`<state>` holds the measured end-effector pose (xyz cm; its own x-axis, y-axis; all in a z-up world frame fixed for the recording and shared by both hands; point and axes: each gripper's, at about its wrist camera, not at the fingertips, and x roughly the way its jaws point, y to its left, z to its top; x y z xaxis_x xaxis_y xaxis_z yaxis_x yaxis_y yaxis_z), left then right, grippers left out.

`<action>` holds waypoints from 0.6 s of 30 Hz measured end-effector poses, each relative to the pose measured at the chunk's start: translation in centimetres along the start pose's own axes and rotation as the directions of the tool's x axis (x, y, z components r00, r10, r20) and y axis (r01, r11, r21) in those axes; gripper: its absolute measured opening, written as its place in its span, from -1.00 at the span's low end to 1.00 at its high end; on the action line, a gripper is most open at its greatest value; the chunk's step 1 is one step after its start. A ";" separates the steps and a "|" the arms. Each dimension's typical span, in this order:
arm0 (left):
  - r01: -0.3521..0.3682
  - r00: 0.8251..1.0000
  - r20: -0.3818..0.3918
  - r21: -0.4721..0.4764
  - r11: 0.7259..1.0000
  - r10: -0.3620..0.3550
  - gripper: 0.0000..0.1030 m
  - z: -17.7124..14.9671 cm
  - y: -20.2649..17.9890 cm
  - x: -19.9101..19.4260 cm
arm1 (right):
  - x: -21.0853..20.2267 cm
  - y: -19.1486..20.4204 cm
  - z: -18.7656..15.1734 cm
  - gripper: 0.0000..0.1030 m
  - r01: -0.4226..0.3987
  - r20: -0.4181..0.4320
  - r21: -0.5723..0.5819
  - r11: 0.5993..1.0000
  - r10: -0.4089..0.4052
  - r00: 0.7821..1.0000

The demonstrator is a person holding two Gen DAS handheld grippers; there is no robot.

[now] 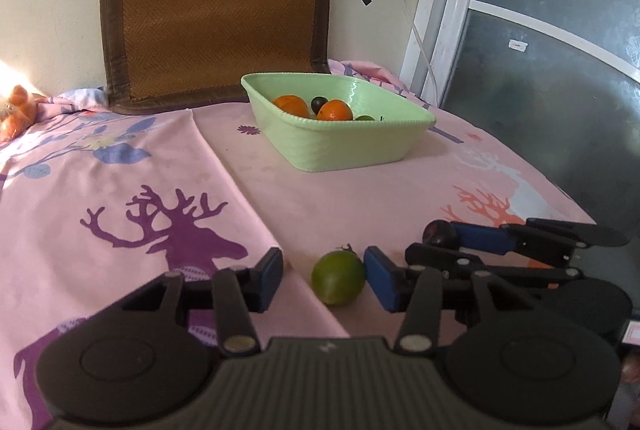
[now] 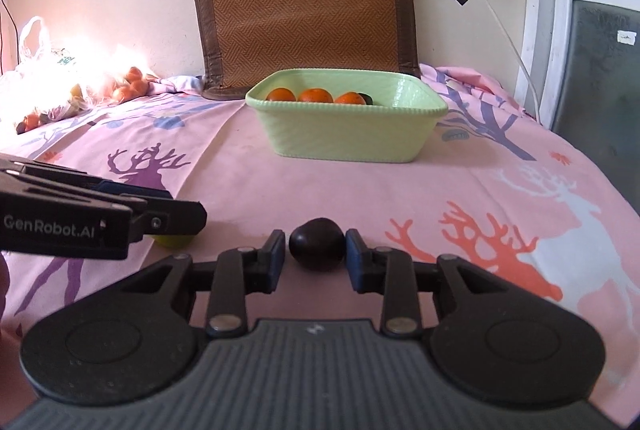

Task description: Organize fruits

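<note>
A green round fruit [image 1: 338, 282] lies on the pink tablecloth between the pads of my left gripper [image 1: 324, 272]. The jaws stand open: the right pad is close beside the fruit and the left pad is well clear of it. A dark plum [image 2: 317, 244] rests on the cloth between the pads of my right gripper [image 2: 316, 256], with a thin gap on each side, so this gripper is open too. Beyond them stands the light green basket [image 1: 340, 150] [image 2: 348, 142] holding oranges [image 2: 316, 95], a dark fruit and a green one. From the right wrist view the left gripper [image 2: 172, 214] hides most of the green fruit [image 2: 174, 241].
A brown woven cushion [image 1: 216, 6] leans on the wall behind the basket. A plastic bag with oranges [image 2: 128, 86] lies at the far left. A white cable [image 1: 404, 2] hangs at the back right. The table edge and a glass door [image 1: 560, 50] are on the right.
</note>
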<state>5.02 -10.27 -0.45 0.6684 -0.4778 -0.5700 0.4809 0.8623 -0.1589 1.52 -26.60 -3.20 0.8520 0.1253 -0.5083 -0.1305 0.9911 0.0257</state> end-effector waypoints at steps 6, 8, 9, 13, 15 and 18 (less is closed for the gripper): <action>-0.011 1.000 0.008 0.029 1.000 0.010 -0.06 -0.2 -0.3 -0.1 | -0.2 -0.1 -0.2 -0.01 0.007 0.001 0.007 1.000 -0.007 1.000; -0.010 1.000 0.009 0.030 1.000 0.010 -0.06 -0.3 -0.3 -0.1 | -0.2 -0.1 -0.2 -0.01 0.007 0.002 0.008 1.000 -0.007 1.000; -0.010 1.000 0.009 0.031 0.999 0.009 -0.06 -0.3 -0.3 -0.1 | -0.3 -0.1 -0.2 -0.01 0.008 0.002 0.008 1.000 -0.008 1.000; -0.005 1.000 0.011 0.045 0.999 0.004 -0.06 -0.5 -0.5 -0.4 | -0.2 -0.1 -0.2 -0.01 0.005 0.002 0.011 1.000 -0.005 1.000; -0.005 1.000 0.020 0.058 0.998 0.004 -0.08 -0.6 -0.7 -0.6 | -0.3 -0.2 -0.2 -0.01 0.003 0.004 0.016 1.000 -0.003 1.000; -0.012 0.999 0.036 0.084 0.996 0.009 -0.09 -0.8 -1.1 -0.9 | -0.5 -0.1 -0.2 -0.01 0.008 0.012 0.013 1.000 -0.008 1.000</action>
<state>3.43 -10.68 -0.39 0.6927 -0.4759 -0.5419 0.5190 0.8507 -0.0836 0.97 -26.79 -3.13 0.8592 0.1181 -0.4978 -0.1172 0.9926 0.0333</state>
